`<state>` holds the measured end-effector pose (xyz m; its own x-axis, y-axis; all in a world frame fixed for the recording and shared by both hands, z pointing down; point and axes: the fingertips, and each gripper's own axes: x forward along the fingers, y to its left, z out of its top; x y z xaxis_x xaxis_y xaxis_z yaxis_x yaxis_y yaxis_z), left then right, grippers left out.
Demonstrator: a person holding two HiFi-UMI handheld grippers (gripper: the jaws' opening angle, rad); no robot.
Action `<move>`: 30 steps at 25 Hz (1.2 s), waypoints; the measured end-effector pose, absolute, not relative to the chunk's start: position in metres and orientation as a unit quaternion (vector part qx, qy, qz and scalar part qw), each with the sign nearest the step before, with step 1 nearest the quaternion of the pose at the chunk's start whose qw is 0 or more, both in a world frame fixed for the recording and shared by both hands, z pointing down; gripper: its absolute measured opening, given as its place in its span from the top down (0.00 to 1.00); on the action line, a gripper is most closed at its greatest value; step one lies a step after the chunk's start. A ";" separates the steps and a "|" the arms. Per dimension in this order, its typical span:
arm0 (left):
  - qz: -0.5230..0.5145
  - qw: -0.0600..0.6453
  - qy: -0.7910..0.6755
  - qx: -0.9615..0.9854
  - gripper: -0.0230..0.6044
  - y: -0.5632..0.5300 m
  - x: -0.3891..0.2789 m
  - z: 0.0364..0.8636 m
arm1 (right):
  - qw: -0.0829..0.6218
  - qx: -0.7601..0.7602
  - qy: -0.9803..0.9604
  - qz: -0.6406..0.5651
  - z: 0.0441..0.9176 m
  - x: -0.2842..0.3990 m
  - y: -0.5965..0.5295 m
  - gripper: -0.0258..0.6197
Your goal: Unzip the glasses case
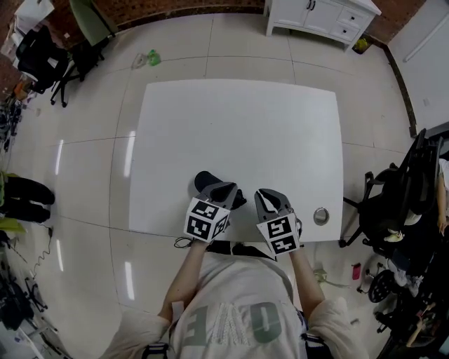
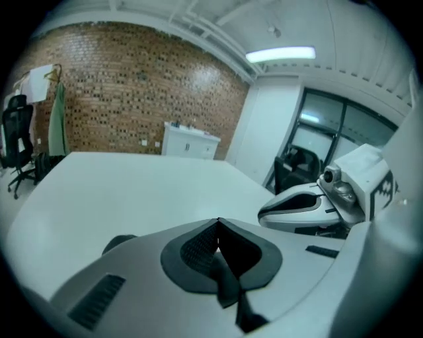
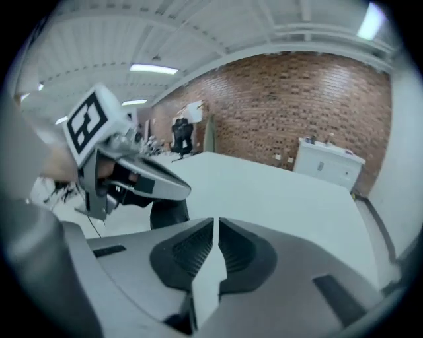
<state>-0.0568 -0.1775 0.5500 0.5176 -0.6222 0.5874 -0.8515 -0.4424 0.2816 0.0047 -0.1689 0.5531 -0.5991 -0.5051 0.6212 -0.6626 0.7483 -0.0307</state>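
The black glasses case lies near the front edge of the white table. My left gripper hangs over its right end and hides that part. In the left gripper view the jaws meet at their tips; dark shows in the slit behind them, and the case peeks out at the lower left. I cannot tell whether anything is pinched. My right gripper is just right of the case, apart from it. Its jaws are shut with only bare table showing behind them. The case sits under the left gripper.
A round metal grommet is set in the table's front right corner. A black office chair stands right of the table, another at the far left. A white cabinet is against the brick wall. A green object lies on the floor.
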 end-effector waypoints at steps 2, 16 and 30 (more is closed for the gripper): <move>0.098 0.249 -0.475 0.838 0.96 -0.179 -0.070 0.508 | 0.232 0.371 -0.878 0.192 0.529 0.024 -0.172 0.96; -0.209 0.146 -0.545 0.799 0.96 -0.026 -0.161 0.403 | -0.077 0.412 -0.831 0.365 0.460 0.074 -0.066 0.96; -0.230 0.099 -0.510 0.823 0.96 0.287 -0.151 0.341 | -0.118 0.438 -0.838 0.304 0.386 0.075 0.264 0.96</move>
